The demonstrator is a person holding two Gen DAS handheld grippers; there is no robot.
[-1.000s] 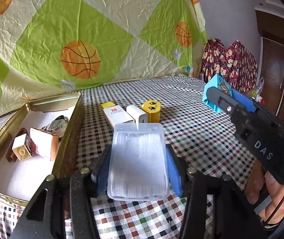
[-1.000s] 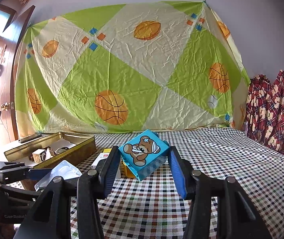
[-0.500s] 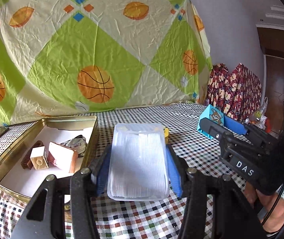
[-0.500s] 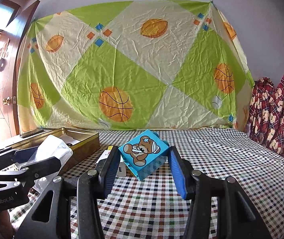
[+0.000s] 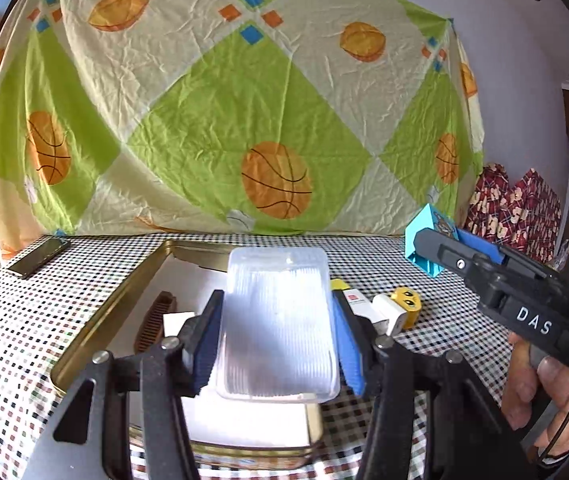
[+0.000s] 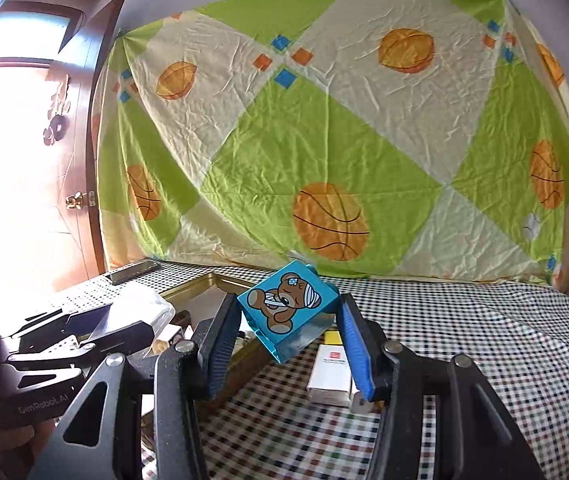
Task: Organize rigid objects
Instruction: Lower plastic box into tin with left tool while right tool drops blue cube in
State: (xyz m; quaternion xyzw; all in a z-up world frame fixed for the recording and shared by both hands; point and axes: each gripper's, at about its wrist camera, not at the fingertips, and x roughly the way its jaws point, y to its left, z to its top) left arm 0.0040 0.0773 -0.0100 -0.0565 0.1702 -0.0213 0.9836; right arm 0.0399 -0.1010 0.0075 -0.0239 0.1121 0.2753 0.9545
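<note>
Above the gold tin (image 5: 96,324), the left gripper (image 5: 276,344) is clamped on the long sides of a clear plastic box (image 5: 278,320); it looks light, stiff and slick, so those flat sides suit the pads. Beside it, the right gripper (image 6: 288,344) pinches a rigid blue bear cube (image 6: 288,312) by opposite corners, a hold likely to twist.

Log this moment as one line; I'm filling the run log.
left hand-held gripper: shut on clear plastic box, over gold tin | right hand-held gripper: shut on blue bear cube
</note>
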